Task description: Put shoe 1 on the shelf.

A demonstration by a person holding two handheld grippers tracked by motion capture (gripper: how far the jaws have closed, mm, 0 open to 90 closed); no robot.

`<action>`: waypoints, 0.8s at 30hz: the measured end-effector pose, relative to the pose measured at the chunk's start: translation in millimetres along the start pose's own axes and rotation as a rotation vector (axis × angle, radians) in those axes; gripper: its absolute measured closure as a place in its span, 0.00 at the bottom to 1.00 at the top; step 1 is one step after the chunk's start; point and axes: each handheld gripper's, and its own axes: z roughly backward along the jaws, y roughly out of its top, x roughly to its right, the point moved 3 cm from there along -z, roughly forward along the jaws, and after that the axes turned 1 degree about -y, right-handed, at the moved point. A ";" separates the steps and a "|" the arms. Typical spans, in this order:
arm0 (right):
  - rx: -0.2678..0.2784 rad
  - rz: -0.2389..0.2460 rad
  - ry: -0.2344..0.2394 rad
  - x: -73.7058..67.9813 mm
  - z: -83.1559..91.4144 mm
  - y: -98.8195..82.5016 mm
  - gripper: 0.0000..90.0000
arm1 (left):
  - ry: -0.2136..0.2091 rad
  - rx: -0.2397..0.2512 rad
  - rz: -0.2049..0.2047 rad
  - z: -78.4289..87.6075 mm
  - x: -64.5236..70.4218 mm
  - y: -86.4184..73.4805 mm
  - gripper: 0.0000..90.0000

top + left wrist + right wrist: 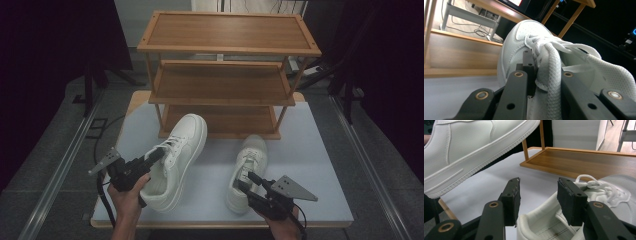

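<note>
Left gripper (159, 155): lower left of high view, clamped on left shoe (177, 160) tongue, shoe tilted.
Right gripper (246, 181): lower right, jaws spread astride right shoe (247, 172) collar.
Rack (227, 75): top centre.

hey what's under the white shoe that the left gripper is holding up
The lifted shoe, clamped by the left hand-held gripper, hangs tilted over the bare white tabletop. In the right gripper view only open table shows beneath its sole. The high view hides the spot directly below.

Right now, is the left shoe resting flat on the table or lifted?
Lifted and tilted: the left gripper is shut on the left shoe, whose sole hangs above the table.
</note>
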 end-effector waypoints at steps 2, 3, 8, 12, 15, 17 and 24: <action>0.005 -0.005 -0.001 1.3 1.2 0.7 0.58 | -0.004 0.002 -0.003 -2.2 2.6 1.5 0.92; 0.006 -0.005 -0.003 1.4 1.6 1.0 0.58 | -0.004 0.005 -0.003 -3.3 4.1 2.3 0.92; 0.015 0.000 -0.004 1.2 3.8 3.3 0.58 | -0.012 0.010 -0.009 -8.0 9.9 7.8 0.92; 0.017 0.000 -0.005 1.0 3.7 3.7 0.58 | -0.018 0.002 -0.019 -12.1 15.3 15.5 0.92; 0.015 -0.005 -0.004 1.5 2.8 3.2 0.58 | -0.023 0.011 -0.029 -15.7 19.0 21.8 0.92; 0.012 -0.004 -0.003 1.6 2.5 3.0 0.58 | -0.025 0.013 -0.028 -16.9 19.6 23.8 0.92; 0.010 0.000 -0.003 1.1 2.5 2.8 0.58 | -0.023 0.031 -0.028 -29.5 21.4 38.1 0.92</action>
